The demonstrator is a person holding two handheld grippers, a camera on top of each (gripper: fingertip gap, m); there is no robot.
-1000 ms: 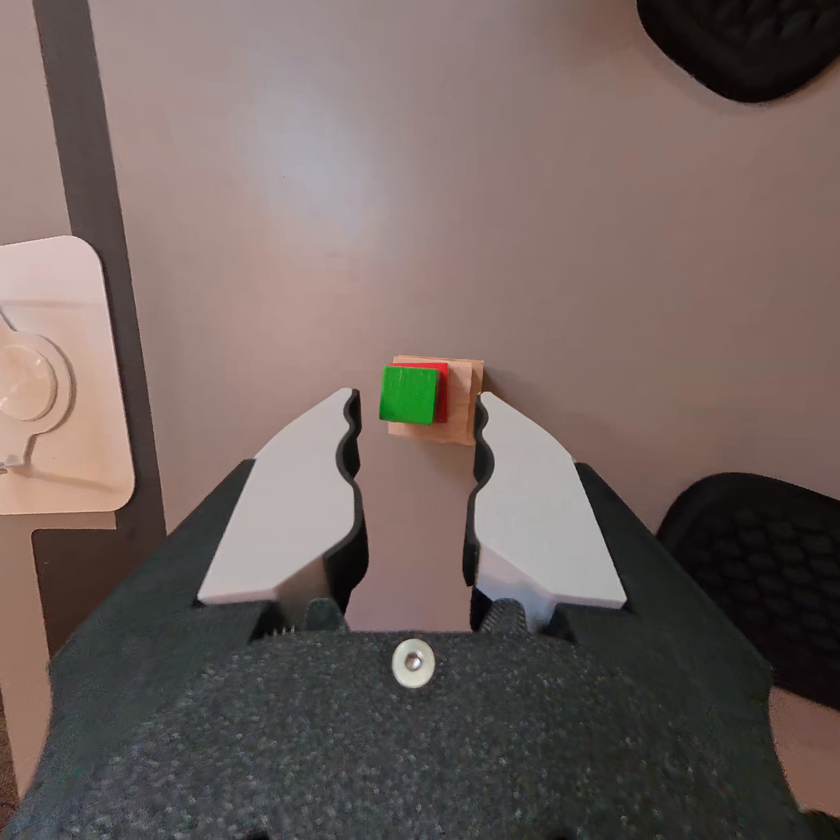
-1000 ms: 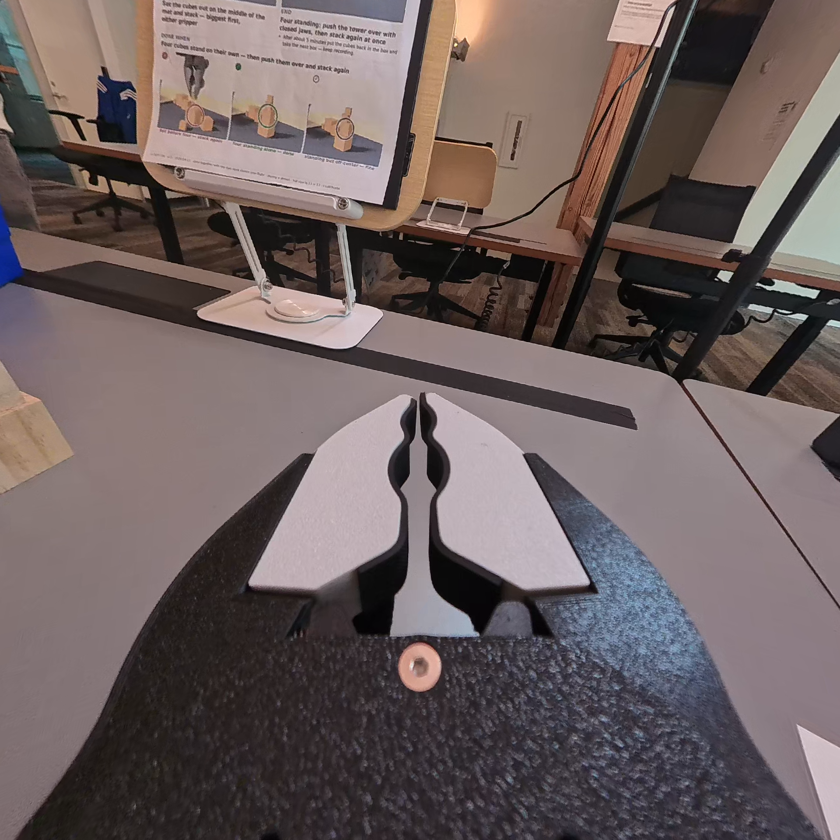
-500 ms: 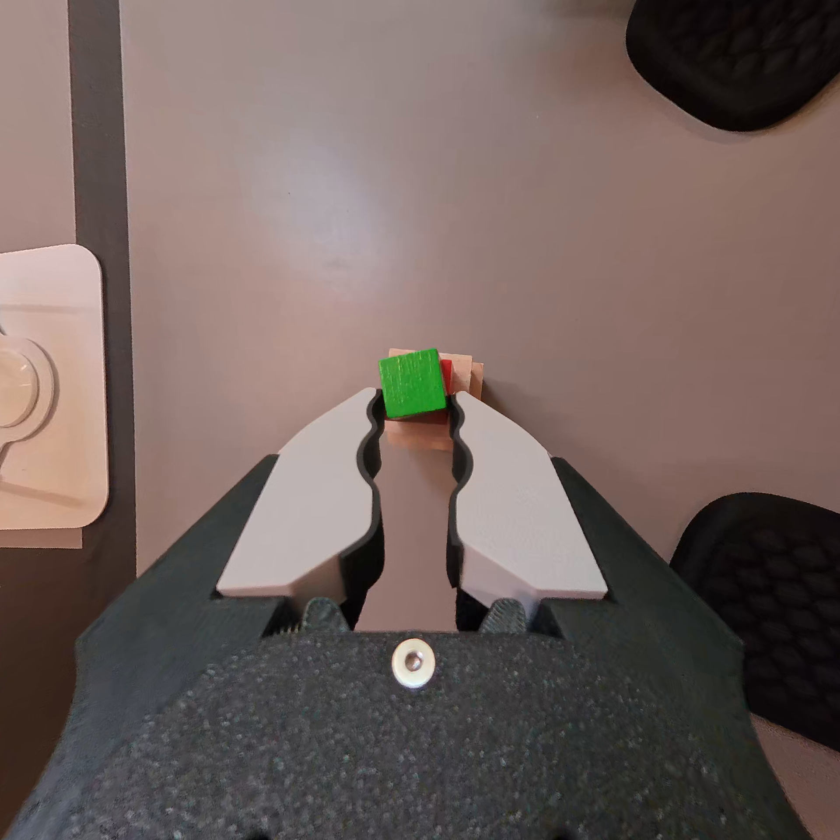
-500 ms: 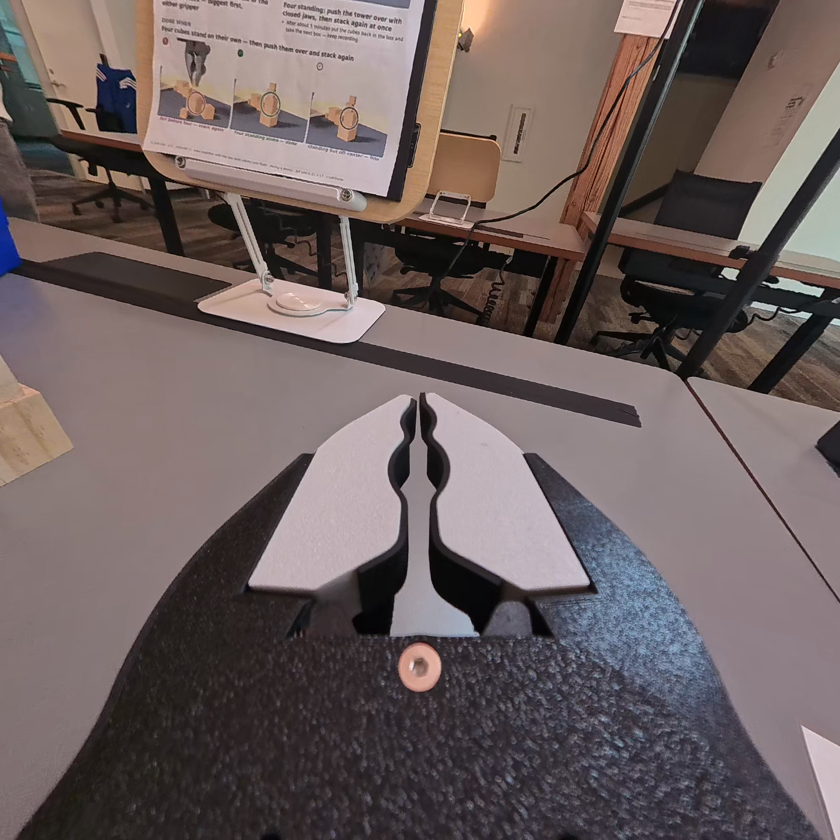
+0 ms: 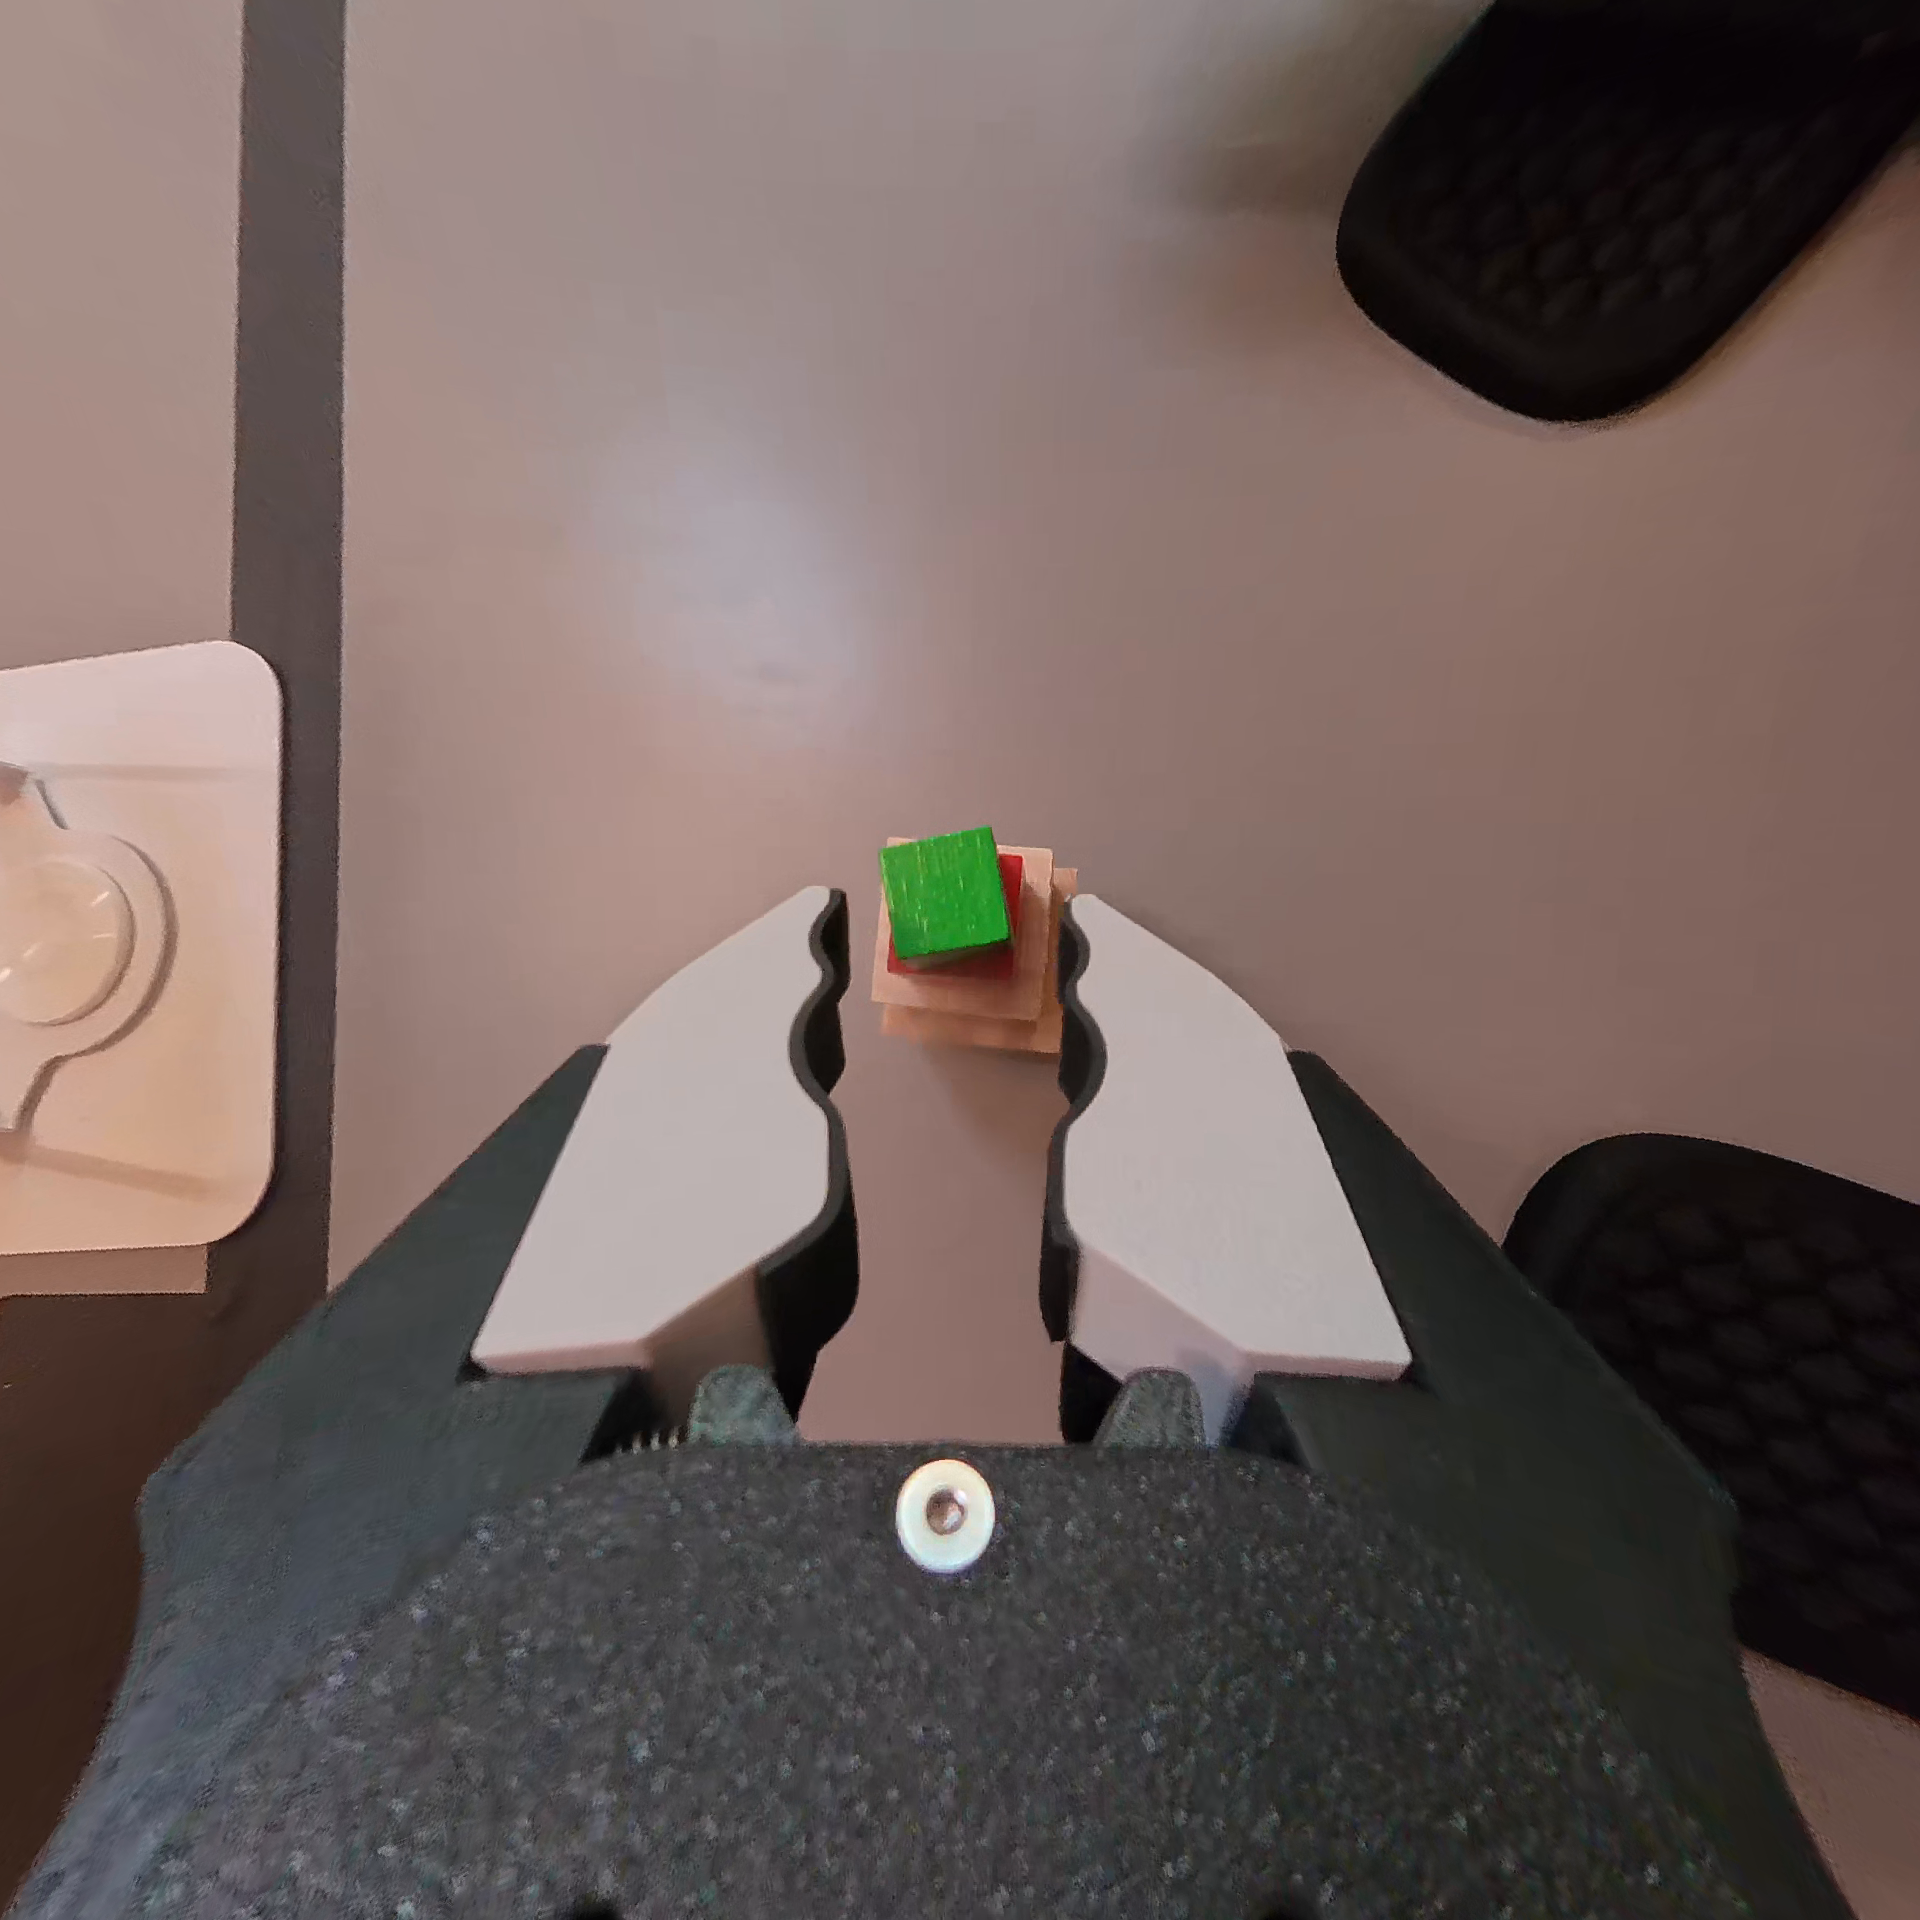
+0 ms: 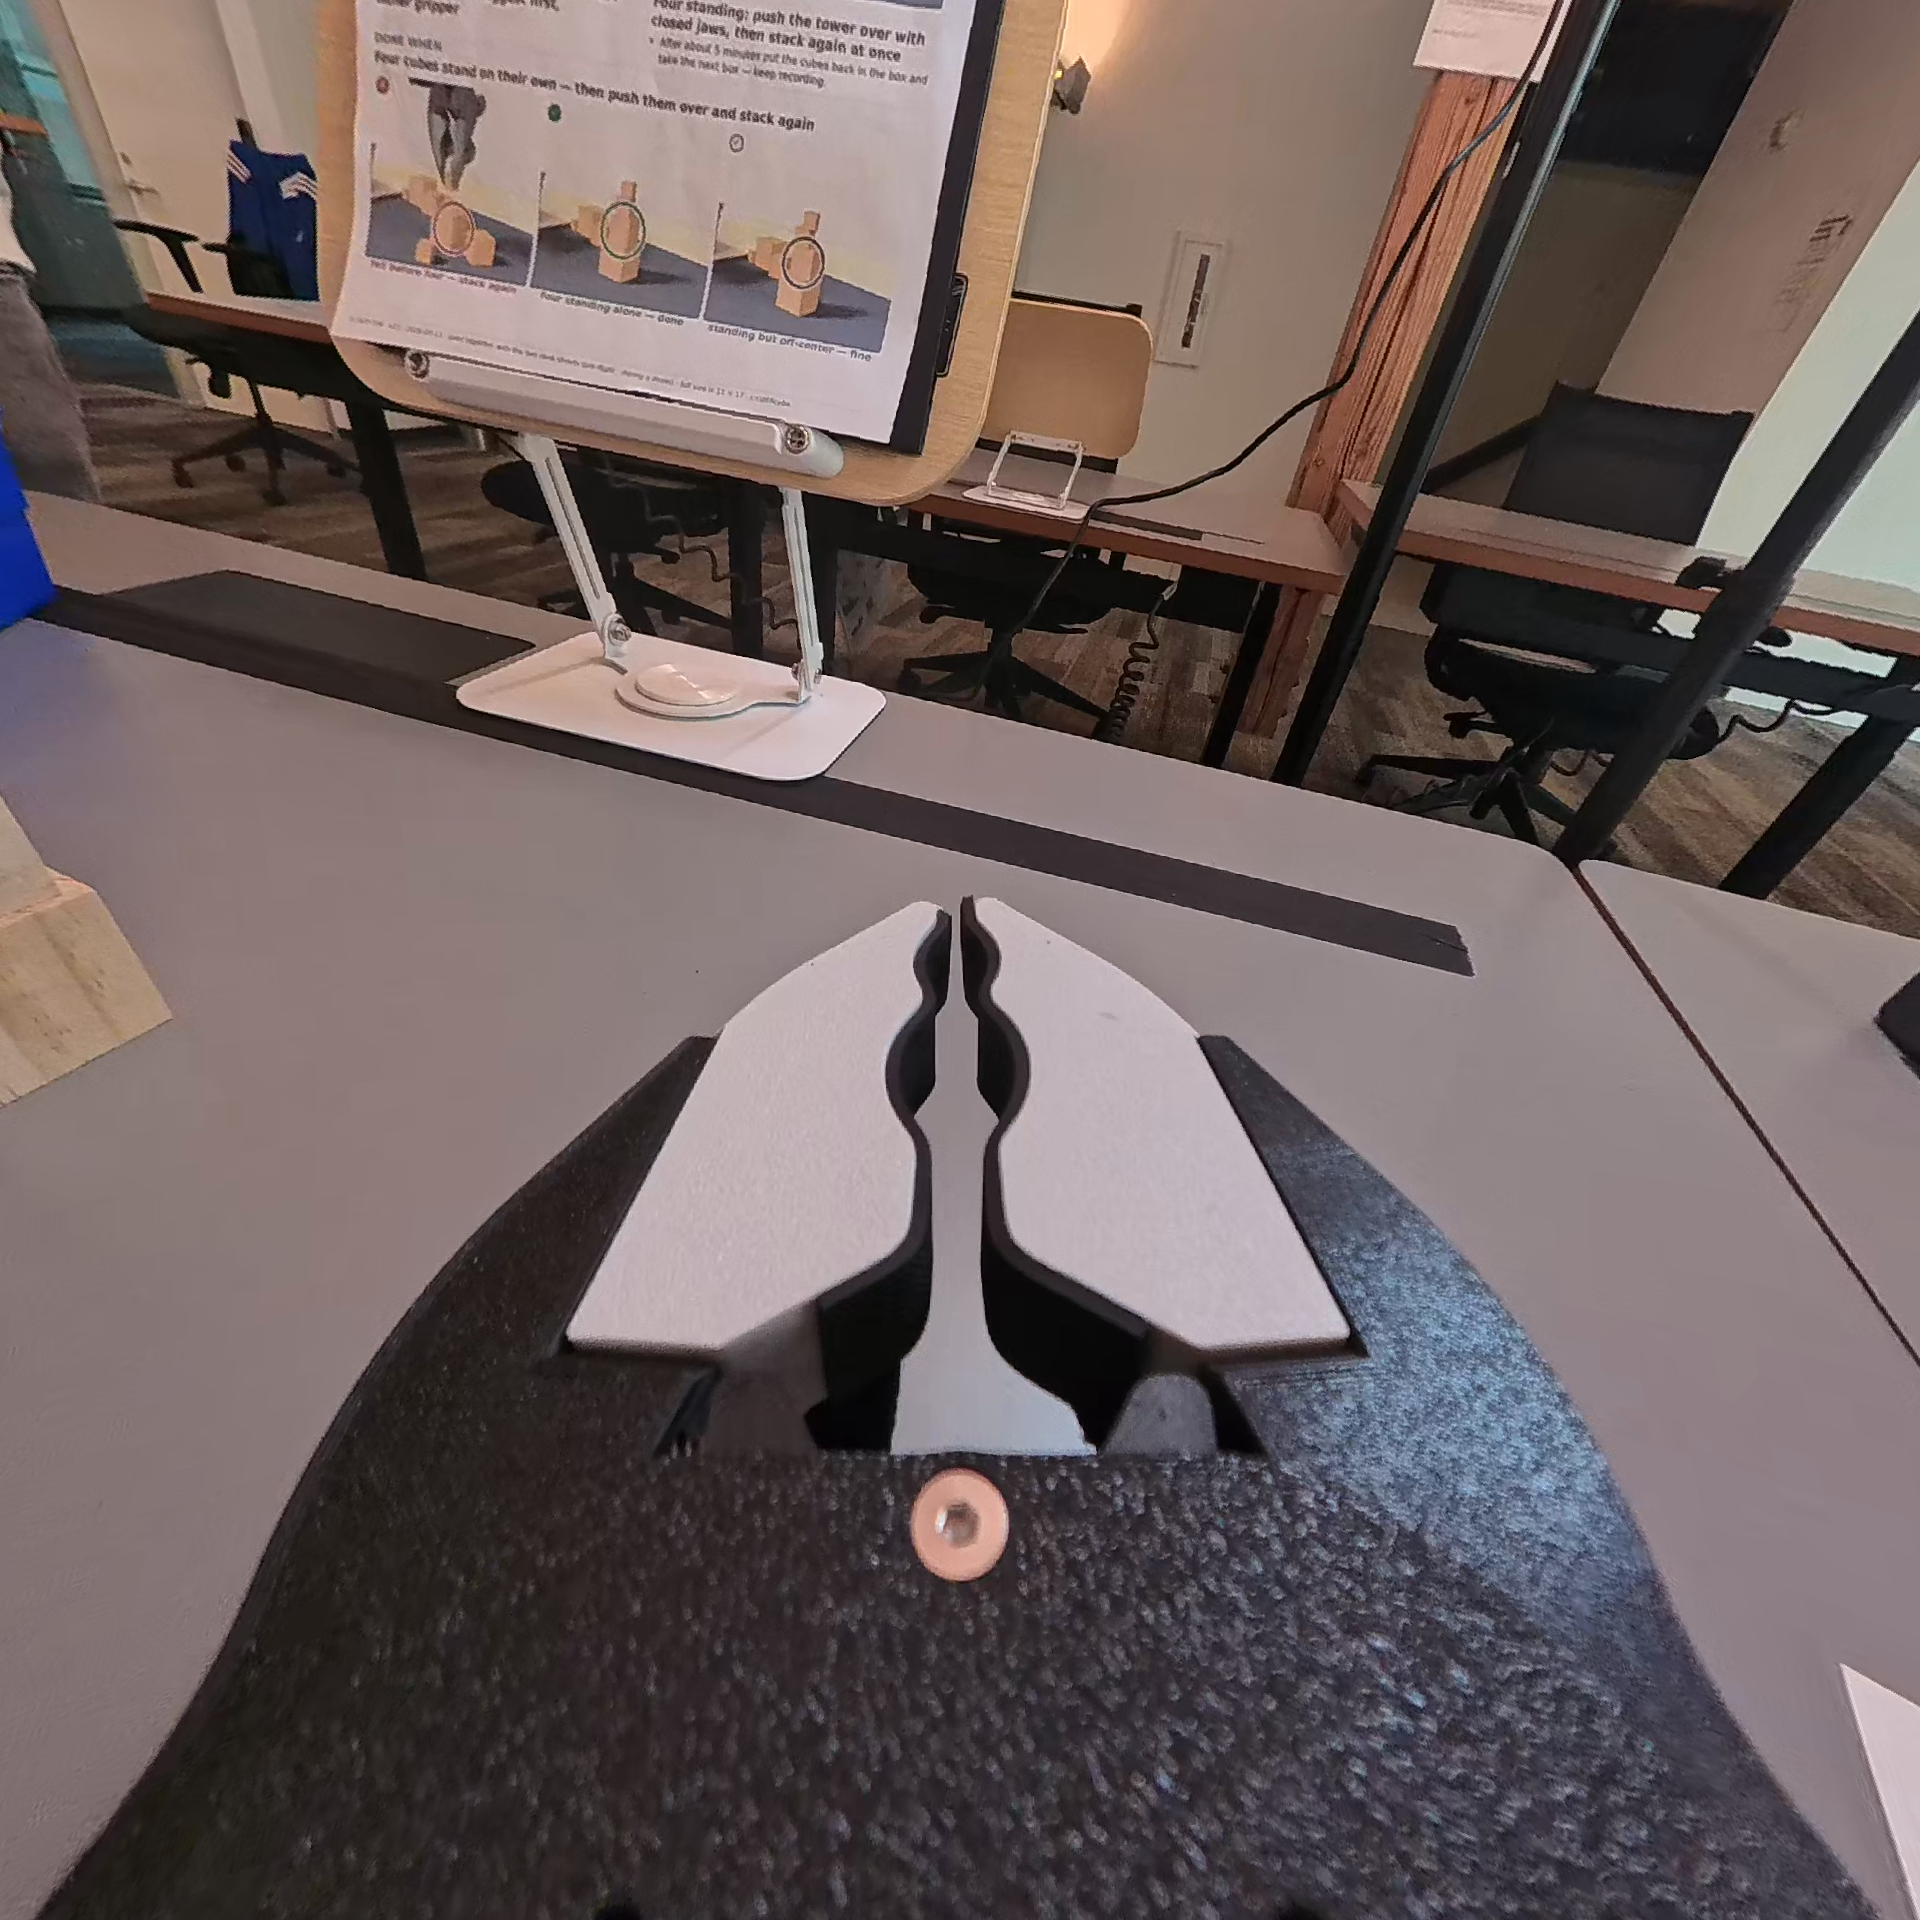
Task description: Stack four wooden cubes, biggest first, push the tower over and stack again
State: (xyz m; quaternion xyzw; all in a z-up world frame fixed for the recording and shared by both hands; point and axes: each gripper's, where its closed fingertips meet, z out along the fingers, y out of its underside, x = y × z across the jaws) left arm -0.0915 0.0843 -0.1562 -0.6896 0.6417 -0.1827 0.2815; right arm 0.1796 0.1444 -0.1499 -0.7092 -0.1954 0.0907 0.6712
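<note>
Stack of 4 cubes sits between open left gripper.

A stack of four cubes stood upright near the middle of the grey table: a green cube, slightly askew, topped a red cube, with two larger bare wooden cubes beneath

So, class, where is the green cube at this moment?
In the left wrist view, the green cube sits atop a red cube on two wooden blocks, between the open fingers of the left gripper, untouched.
</note>
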